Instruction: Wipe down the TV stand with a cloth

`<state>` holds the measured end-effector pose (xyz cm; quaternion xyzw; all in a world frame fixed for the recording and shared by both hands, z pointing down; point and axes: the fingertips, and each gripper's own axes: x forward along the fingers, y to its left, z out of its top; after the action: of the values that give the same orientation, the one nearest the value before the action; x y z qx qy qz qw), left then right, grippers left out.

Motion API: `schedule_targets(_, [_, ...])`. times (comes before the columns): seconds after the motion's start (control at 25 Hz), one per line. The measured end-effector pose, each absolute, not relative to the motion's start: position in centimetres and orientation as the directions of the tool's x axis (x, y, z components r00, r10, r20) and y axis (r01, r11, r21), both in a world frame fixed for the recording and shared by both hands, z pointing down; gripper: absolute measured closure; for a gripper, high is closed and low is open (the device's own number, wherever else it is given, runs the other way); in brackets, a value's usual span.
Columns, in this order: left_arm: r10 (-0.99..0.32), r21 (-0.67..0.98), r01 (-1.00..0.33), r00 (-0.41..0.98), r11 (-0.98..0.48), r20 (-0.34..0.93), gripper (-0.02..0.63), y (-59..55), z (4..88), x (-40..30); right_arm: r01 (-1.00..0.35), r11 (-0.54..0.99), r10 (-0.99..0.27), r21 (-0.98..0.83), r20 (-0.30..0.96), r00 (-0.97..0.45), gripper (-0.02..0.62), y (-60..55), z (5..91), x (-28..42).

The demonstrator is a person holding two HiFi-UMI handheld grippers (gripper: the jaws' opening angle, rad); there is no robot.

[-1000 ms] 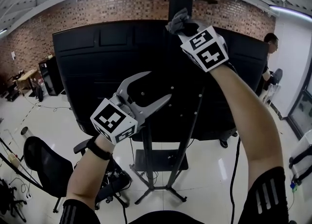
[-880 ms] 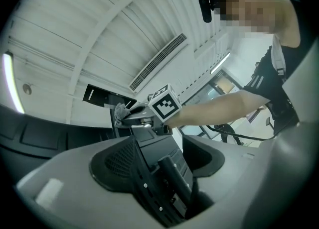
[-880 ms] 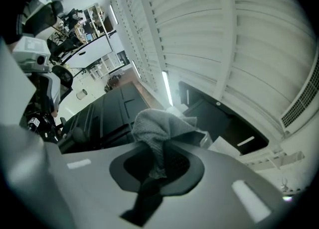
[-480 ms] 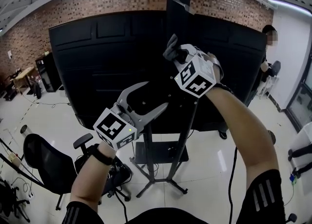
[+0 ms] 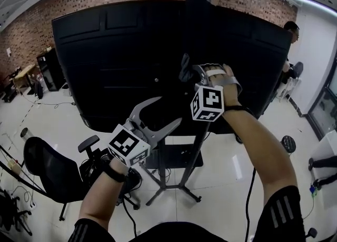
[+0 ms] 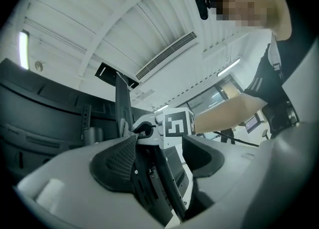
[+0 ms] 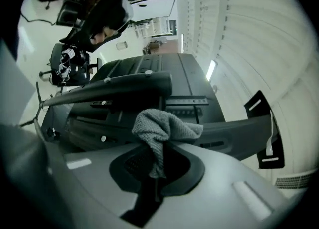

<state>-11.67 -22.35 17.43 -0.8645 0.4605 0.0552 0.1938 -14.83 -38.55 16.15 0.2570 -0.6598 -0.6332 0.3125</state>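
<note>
My right claw (image 5: 187, 73) is raised in front of the TV stand (image 5: 200, 151), its marker cube turned toward me and its tips aimed toward 11 o'clock in the head view. It is closed tight on the grey cloth (image 5: 185, 69), which bunches up past the tips against the dark upright post. I cannot tell from here whether the cloth actually touches the post. In the right gripper view the claw (image 7: 157, 173) pinches a narrow tail of the cloth (image 7: 164, 127). From that pinch the fabric rises toward 12 o'clock and opens into a crumpled wad that leans off toward 2 o'clock. Just beyond it the post crosses the picture with its long axis roughly from 9 to 3 o'clock. From my head the same stand runs top to bottom – 12 to 6 o'clock – behind the black back panel of the TV (image 5: 116, 57), with its legs splaying out on the pale floor (image 5: 231, 172) below. My left claw (image 5: 169, 110) sits lower, at about 7 o'clock from the right one and well apart from the cloth. It points toward 2 o'clock with its two prongs spread wide and nothing between them. The left gripper view shows that claw (image 6: 159, 163) gaping the same way – past the gap I see the post and my right claw's cube. A black office chair (image 5: 50, 175) stands at 8 o'clock on the floor.
</note>
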Motion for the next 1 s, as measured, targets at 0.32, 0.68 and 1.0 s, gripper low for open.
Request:
schedule_targets(0.32, [-0.774, -0.227, -0.818, 0.575, -0.529, -0.264, 0.29, -21.7, 20.9, -11.5, 0.282, -0.016, -0.795, 0.959, 0.159, -0.586, 0.566, -38.9, 22.9, -14.8])
schedule_targets(0.68, [-0.8, -0.158, -0.83, 0.557, -0.534, -0.224, 0.29, -21.6, 24.9, -12.0, 0.338, 0.067, -0.795, 0.939, 0.255, -0.551, 0.566, -38.6, 31.4, -14.7])
schedule_targets(1.0, [-0.83, -0.098, -0.85, 0.526, -0.517, -0.187, 0.29, -21.3, 27.6, -12.5, 0.375, 0.145, -0.783, 0.916, 0.338, -0.523, 0.566, -38.7, 38.5, -14.8])
